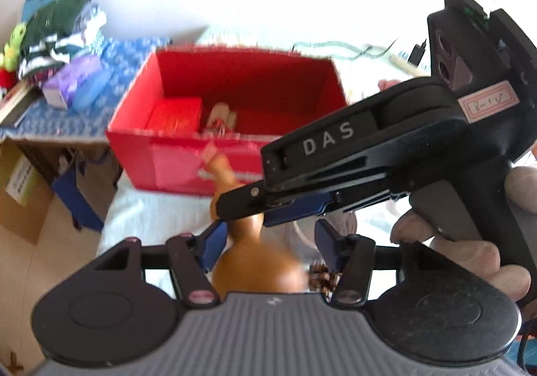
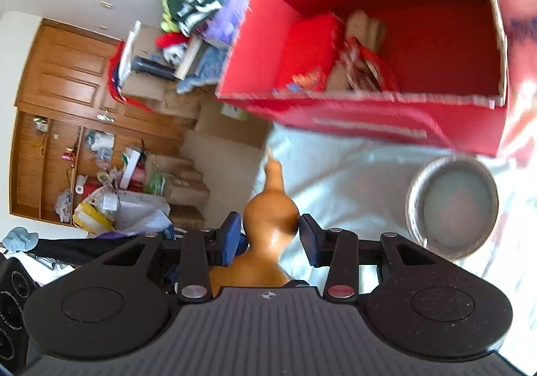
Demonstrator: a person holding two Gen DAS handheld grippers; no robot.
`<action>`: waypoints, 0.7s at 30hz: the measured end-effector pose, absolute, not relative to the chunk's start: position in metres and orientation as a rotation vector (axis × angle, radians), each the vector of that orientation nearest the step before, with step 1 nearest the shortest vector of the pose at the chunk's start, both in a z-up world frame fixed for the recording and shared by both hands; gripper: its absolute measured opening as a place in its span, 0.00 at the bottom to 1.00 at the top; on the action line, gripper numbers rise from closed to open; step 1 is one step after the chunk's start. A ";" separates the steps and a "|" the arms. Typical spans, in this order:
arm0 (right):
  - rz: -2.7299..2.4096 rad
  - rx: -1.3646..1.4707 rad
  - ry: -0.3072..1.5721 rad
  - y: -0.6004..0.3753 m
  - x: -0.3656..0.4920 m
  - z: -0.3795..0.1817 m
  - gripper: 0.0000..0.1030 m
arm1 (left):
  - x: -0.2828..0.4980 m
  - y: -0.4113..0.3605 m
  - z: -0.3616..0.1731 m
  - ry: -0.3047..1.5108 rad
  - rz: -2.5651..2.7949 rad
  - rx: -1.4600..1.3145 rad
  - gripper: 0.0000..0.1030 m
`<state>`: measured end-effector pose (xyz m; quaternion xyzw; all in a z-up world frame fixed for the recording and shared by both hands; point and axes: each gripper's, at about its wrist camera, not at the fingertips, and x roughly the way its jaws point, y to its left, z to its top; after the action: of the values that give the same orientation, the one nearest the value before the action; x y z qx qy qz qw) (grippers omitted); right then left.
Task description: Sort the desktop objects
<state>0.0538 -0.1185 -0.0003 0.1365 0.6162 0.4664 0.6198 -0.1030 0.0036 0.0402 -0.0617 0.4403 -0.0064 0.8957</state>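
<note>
The gourd is best kept level and carried over the near wall of the red box, then lowered in beside the items already inside, w/o tipping. The right gripper is about half open, pads pressed on the gourd's upper bulb. The left gripper is also approx. half open around the lower bulb; contact on its right pad can't be told. A metal bowl sits nearby on the white cloth.
</note>
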 end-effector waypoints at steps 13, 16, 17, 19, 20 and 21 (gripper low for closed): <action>0.996 0.251 1.295 -0.138 0.066 -0.042 0.33 | -0.110 0.093 -0.061 0.759 -0.068 -0.237 0.45; 0.979 0.214 1.336 -0.130 0.062 -0.053 0.33 | -0.101 0.119 -0.084 0.817 -0.011 -0.303 0.47; 0.983 0.195 1.348 -0.124 0.059 -0.053 0.33 | -0.099 0.121 -0.088 0.826 -0.025 -0.313 0.47; 0.993 0.167 1.348 -0.110 0.054 -0.051 0.34 | -0.101 0.122 -0.095 0.784 -0.077 -0.335 0.60; 1.001 0.154 1.337 -0.102 0.052 -0.049 0.34 | -0.099 0.122 -0.102 0.766 -0.092 -0.335 0.70; 1.005 0.143 1.323 -0.095 0.051 -0.047 0.34 | -0.099 0.121 -0.107 0.768 -0.084 -0.341 0.62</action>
<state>0.0508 -0.0948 -0.0469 0.0635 0.5874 0.4464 0.6720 -0.0988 0.1209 -0.1070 -0.1656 0.3726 -0.0407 0.9122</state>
